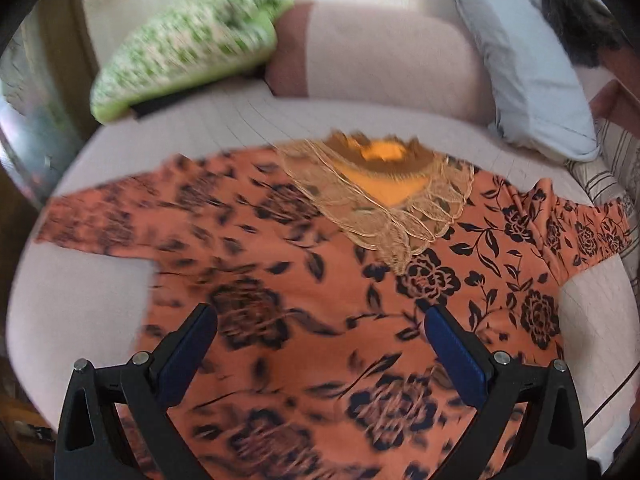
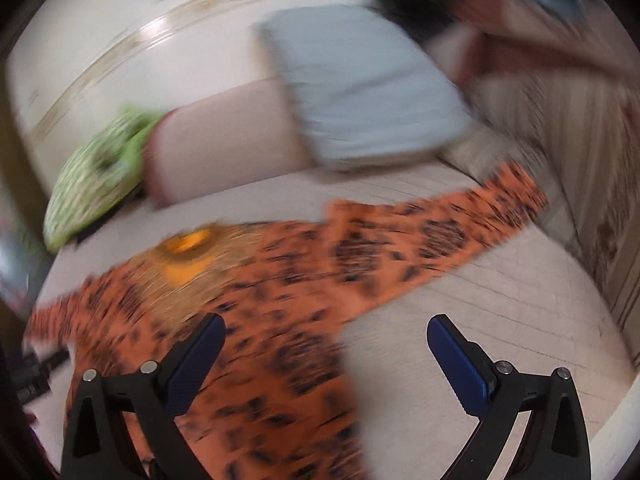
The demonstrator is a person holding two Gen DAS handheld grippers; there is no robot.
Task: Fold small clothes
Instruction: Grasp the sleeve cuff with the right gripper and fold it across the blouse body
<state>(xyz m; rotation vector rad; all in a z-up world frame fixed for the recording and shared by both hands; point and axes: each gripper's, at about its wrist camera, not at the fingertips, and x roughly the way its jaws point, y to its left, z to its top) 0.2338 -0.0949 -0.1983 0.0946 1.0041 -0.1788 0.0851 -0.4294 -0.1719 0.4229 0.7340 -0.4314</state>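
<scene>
Both grippers (image 1: pixel 320 320) (image 2: pixel 324 330) agape above orange blouse (image 1: pixel 320 280), pillows (image 1: pixel 520 72) behind

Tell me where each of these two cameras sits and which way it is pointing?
Left wrist view: sits on the left gripper, looking forward over the middle of the orange floral top toward its fringed neckline; both open fingers show.
Right wrist view: sits on the right gripper, looking over the top's side edge and one outstretched sleeve; both open fingers show, blurred picture.
Shared: the same top, the green pillow, the pale blue pillow and the bed.
</scene>
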